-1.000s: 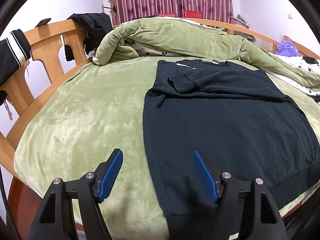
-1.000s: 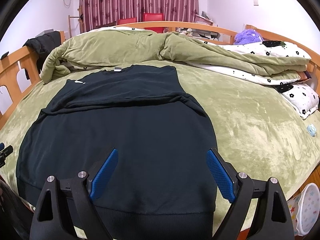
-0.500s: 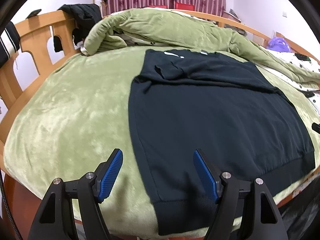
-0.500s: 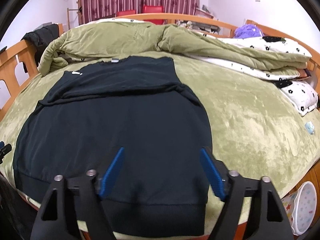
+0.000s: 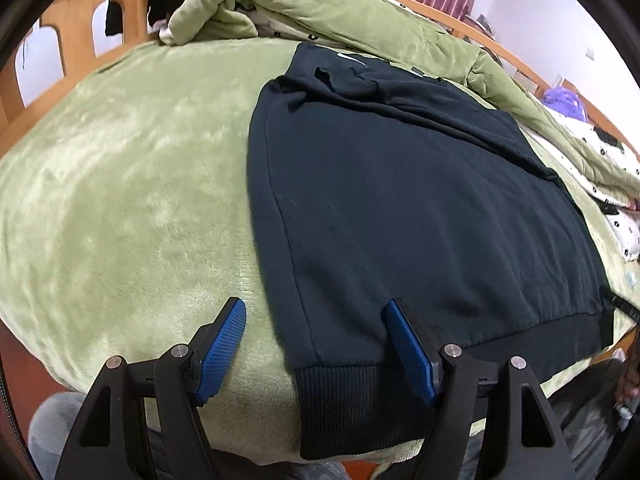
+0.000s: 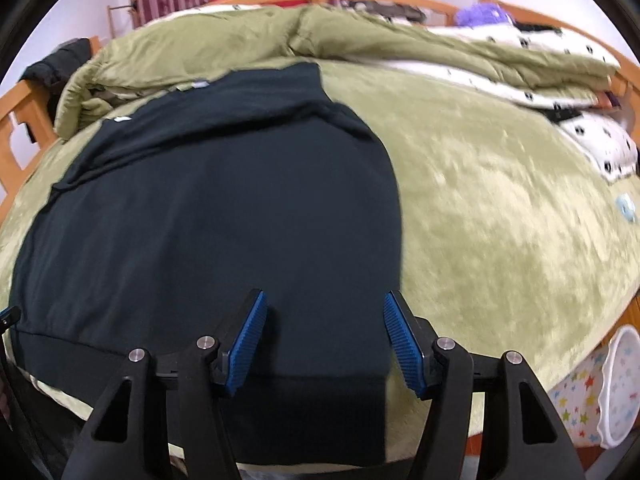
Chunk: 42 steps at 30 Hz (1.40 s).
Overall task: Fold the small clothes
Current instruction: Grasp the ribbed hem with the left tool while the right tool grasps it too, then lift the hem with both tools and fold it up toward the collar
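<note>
Straddling the black sweatshirt [image 5: 420, 208]'s near left hem corner, the left gripper [image 5: 316, 350] gapes, pads clear of cloth; the bed's [image 5: 120, 184] near edge hides behind it. Right wrist view, blurred: right gripper [image 6: 324, 338], jaws just narrowing yet unclamped, over the right hem corner.

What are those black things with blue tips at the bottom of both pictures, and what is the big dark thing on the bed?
Those are grabbing tools. A person holds one in each hand, and each tool carries a small camera looking forward along its two fingers. That is why each picture shows one tool.

One picture comes from the left hand-held gripper, the other from the right hand-held gripper. The blue parts are grippy pads on the fingers.

The dark thing is a black sweatshirt lying flat on a green blanket, its sleeves already folded in. Each tool hangs over a bottom corner of it. Neither is holding anything yet. The right one's fingers have just been closing in, with the hem between them.
</note>
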Each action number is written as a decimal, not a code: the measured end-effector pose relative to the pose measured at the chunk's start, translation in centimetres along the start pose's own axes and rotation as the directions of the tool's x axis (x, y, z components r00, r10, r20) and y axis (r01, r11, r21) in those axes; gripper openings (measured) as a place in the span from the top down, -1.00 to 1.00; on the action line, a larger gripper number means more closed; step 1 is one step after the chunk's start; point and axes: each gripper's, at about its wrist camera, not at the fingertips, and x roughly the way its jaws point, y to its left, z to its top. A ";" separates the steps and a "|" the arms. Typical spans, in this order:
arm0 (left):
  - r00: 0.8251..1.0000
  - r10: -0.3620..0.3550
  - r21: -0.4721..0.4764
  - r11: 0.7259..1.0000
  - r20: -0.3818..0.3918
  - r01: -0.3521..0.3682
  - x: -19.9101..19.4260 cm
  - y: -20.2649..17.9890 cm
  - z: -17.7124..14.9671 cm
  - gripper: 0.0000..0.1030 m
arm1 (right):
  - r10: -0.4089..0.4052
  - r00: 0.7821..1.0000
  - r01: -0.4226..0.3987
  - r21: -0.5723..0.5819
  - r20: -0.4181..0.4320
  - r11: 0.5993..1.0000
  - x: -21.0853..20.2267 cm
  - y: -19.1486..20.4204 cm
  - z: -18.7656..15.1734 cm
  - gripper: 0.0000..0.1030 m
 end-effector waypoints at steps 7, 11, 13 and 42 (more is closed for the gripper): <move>1.000 -0.016 -0.017 1.000 -0.005 0.016 0.8 0.1 0.2 -0.35 | 0.050 0.997 -0.048 0.055 -0.050 0.997 1.5 -1.2 -0.4 -0.19; 1.000 -0.003 0.002 1.000 0.008 0.003 0.9 -0.4 0.3 0.03 | 0.043 0.998 -0.041 0.042 -0.056 0.998 2.1 -0.7 0.1 -0.11; 1.000 -0.015 0.017 1.000 0.009 0.015 0.8 -0.8 0.5 0.28 | 0.047 0.998 -0.046 0.031 -0.048 0.998 2.0 -0.5 0.2 0.11; 0.967 -0.053 0.074 0.997 0.251 0.035 0.1 -5.5 18.3 0.83 | 0.222 0.937 -0.257 0.101 0.270 0.961 -1.3 1.0 16.5 0.78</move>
